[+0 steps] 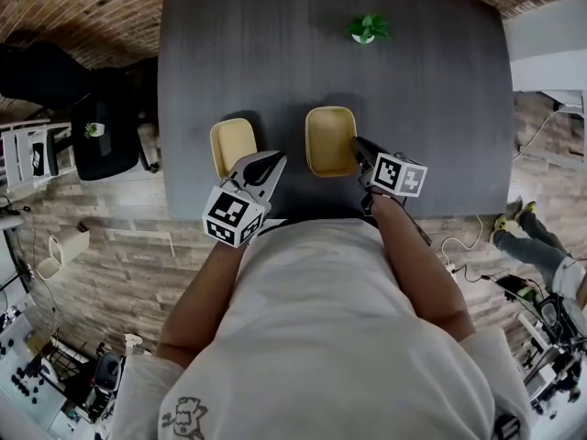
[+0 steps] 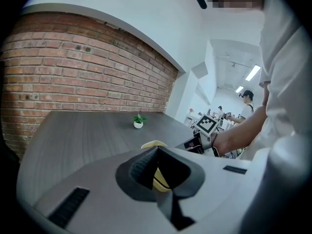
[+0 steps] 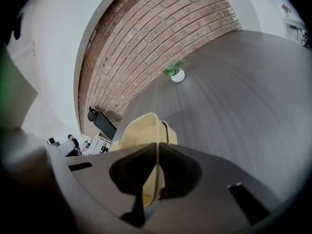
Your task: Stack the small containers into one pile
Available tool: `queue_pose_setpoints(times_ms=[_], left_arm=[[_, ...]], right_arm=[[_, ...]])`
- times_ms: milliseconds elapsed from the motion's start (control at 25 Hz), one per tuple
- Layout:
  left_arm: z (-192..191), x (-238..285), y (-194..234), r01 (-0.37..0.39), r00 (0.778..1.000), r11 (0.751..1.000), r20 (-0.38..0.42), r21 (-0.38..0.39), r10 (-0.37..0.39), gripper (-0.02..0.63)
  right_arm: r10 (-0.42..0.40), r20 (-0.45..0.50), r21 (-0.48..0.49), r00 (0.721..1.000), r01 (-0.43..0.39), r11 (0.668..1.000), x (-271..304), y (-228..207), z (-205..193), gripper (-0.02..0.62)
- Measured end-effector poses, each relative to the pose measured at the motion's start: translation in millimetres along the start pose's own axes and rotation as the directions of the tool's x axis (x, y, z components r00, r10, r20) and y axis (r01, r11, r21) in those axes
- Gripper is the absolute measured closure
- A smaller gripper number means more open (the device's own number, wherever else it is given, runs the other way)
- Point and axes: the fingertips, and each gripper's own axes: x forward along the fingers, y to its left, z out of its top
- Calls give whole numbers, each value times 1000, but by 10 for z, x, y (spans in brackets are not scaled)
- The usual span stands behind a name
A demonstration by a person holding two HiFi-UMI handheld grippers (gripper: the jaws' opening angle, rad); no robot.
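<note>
Below the head camera, the person's white shirt (image 1: 321,319) fills the foreground, and both forearms reach out over the near edge of the dark grey table (image 1: 431,108). The left gripper (image 1: 271,162) has its jaws closed on the near right corner of the left container (image 1: 229,143); in the left gripper view a thin yellow wall shows pinched between the dark pads. The right gripper (image 1: 357,144) points down and clamps the right rim of the right container (image 1: 328,136), whose pale wall runs straight up between its jaws in the right gripper view. The 2 yellow containers sit side by side, apart from each other, close to the table's near edge; whether they rest on the surface or hang just above it cannot be told. Farther back, well apart from both, 1 small green plant in a white pot (image 1: 368,29) stands alone. Beyond the table rises a brick wall (image 2: 87,77).
</note>
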Motion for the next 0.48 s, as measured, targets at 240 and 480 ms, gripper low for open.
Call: queue_pose_setpoints(times_ms=[240, 480], left_arm=[[-39, 56, -36, 10, 1000, 1000, -16, -5, -10, 595], [-66, 96, -61, 15, 1000, 1000, -26, -13, -16, 595]], right_arm=[[-16, -4, 9, 1000, 16, 1000, 29, -49, -45, 571], [-26, -29, 18, 999, 26, 1000, 84, -97, -103, 568]])
